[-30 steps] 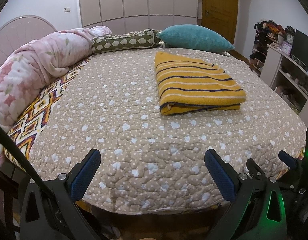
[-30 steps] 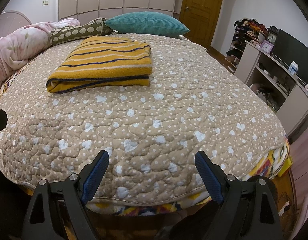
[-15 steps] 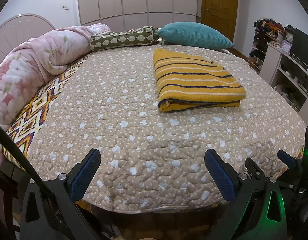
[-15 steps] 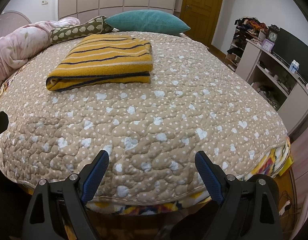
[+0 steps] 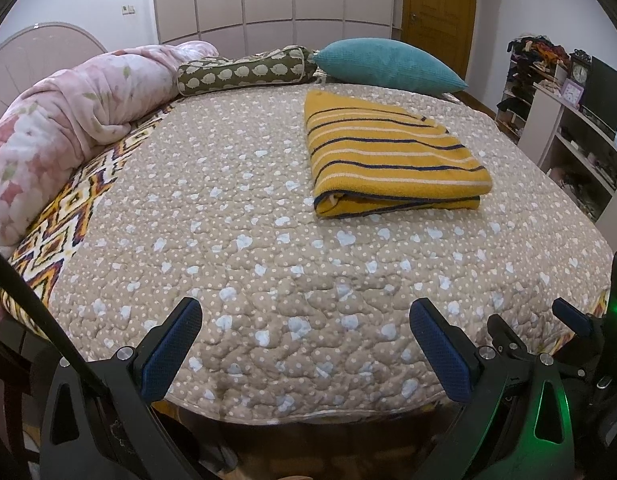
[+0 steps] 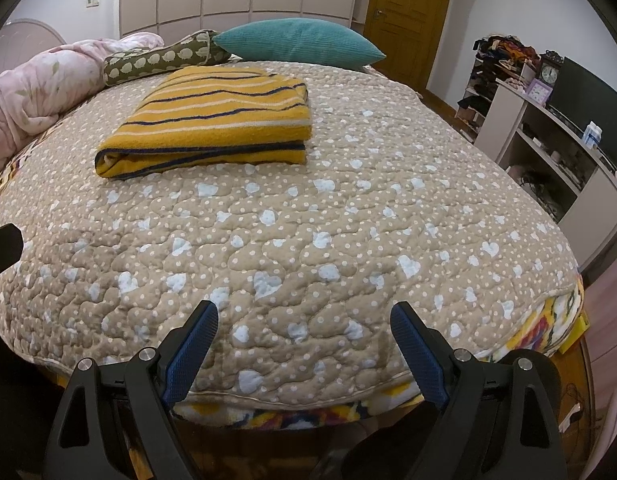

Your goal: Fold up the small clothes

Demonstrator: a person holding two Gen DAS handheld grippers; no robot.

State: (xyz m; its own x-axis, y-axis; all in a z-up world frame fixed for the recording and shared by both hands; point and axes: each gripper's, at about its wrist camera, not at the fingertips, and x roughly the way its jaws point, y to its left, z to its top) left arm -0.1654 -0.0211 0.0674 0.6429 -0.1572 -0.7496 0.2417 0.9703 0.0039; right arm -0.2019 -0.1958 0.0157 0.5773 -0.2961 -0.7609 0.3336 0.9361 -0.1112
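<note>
Left gripper (image 5: 306,338) and right gripper (image 6: 304,340) hang level at the near bed edge, jaws spread wide, nothing held; blue ribbed pads. Quilt (image 5: 248,240) tan, puffy, heart-dotted. Folded garment (image 5: 392,160) (image 6: 212,120), thick mustard knit with navy stripes, lies well ahead: right of the left gripper, left of the right.

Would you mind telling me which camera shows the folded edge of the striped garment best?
The right wrist view: the striped garment turns its rolled fold and layered near edge toward it. The left wrist view shows mostly its top, the edge thinner.
</note>
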